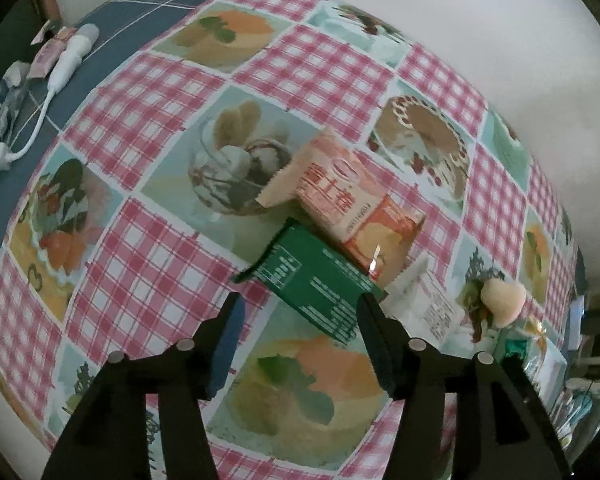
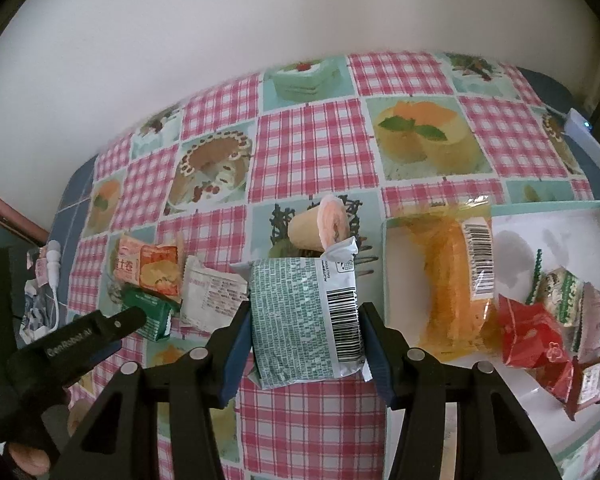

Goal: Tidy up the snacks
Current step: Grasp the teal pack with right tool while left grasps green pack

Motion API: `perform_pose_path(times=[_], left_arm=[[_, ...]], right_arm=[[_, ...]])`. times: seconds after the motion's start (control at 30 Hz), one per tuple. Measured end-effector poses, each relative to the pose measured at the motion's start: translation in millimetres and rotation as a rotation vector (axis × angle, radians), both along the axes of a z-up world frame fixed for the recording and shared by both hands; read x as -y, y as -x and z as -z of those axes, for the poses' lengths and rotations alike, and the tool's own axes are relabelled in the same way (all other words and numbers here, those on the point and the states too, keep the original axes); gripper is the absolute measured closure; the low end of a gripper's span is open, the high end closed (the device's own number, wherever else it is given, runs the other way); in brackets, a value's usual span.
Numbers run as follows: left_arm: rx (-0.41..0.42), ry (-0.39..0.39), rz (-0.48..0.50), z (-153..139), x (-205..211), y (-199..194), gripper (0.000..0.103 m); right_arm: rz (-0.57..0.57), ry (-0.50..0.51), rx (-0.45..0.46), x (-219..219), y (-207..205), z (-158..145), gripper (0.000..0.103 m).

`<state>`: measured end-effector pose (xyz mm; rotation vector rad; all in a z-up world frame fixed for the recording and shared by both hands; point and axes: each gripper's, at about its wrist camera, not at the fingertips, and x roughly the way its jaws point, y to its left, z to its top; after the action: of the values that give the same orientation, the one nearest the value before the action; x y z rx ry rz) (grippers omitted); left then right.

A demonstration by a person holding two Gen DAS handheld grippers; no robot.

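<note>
Between the right claw's (image 2: pixel 305 330) pads sits a pale green snack packet (image 2: pixel 306 320), clamped, probably bound for the white tray (image 2: pixel 556 224) to its right. Left claw (image 1: pixel 300 300) hangs parted above a green packet (image 1: pixel 316 280), gripping nothing.

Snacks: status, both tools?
Right tool shut on open wrapper, roll sticking out. Left tool open over green pack. Tray part filled. Nothing blocking.

White "GenRobot.AI" lettering on left gripper (image 2: pixel 134 314) body. Barcode on green-print snack packet (image 2: pixel 304 316); second barcode on orange cake wrapper (image 2: pixel 456 280). Red Chinese characters on orange snack packet (image 1: pixel 352 204), blurred, unreadable.
</note>
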<state>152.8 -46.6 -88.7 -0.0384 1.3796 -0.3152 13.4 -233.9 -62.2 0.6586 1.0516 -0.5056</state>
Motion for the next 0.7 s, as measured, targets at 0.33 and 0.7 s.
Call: perform_pose_path(times=[0.33, 0.7], left_arm=[[-0.021, 0.016, -0.062, 12.9, 1.0, -12.1, 0.026], [0.032, -0.076, -0.034, 29.0, 37.8, -16.1, 0.026]], right_arm=[[-0.007, -0.019, -0.02, -1.1, -5.5, 11.7, 0.048], [-0.007, -0.023, -0.029, 0.7, -5.8, 17.0, 0.048]])
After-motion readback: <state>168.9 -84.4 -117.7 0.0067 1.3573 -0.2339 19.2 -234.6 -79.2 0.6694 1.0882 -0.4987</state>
